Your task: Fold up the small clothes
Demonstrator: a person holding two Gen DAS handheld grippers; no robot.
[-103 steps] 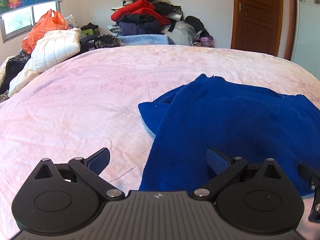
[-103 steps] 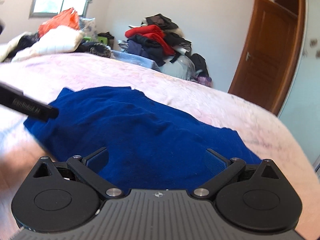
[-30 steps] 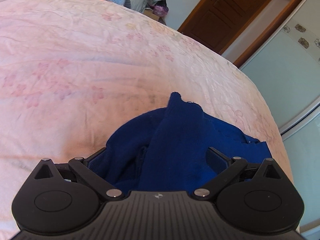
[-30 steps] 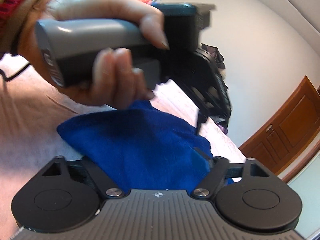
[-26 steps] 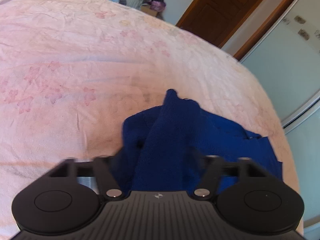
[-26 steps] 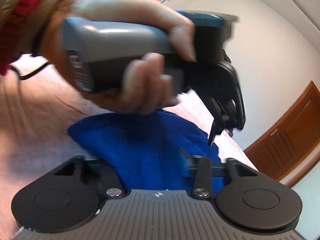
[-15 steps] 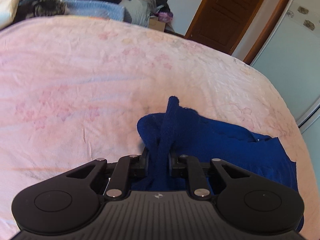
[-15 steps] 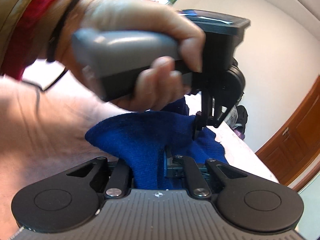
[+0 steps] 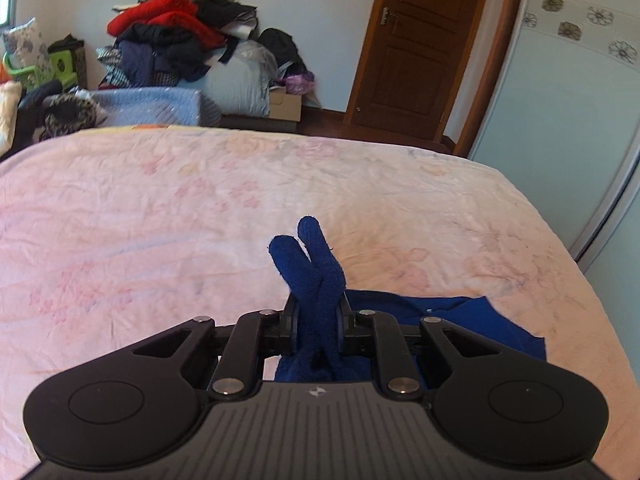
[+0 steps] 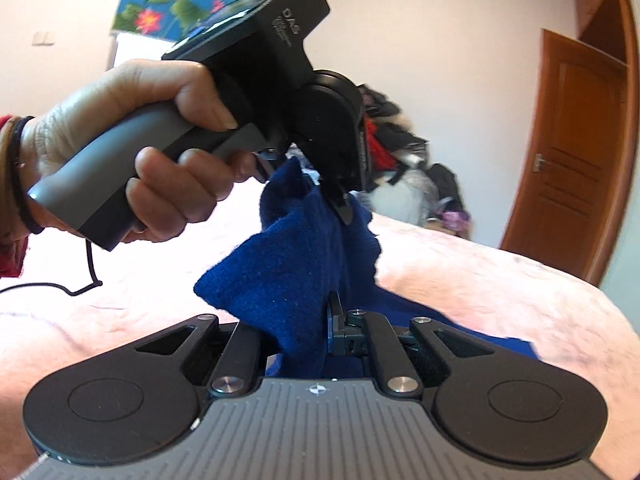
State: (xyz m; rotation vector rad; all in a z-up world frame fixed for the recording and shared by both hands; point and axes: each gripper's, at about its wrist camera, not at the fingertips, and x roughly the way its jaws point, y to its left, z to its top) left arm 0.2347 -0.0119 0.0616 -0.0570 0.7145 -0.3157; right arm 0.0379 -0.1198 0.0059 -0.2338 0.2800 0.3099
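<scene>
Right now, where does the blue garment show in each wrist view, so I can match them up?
Left wrist: blue garment at lower centre, pinched in the left gripper, the rest on the pink bed.
Right wrist: centre, lifted, gripped by both the right gripper and the left one.
Shared landmark: wooden door.

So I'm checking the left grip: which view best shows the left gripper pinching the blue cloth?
The right wrist view: it shows the left gripper from outside, lifting the blue cloth off the bed. The left wrist view only shows cloth bunched between its closed fingers.
</scene>
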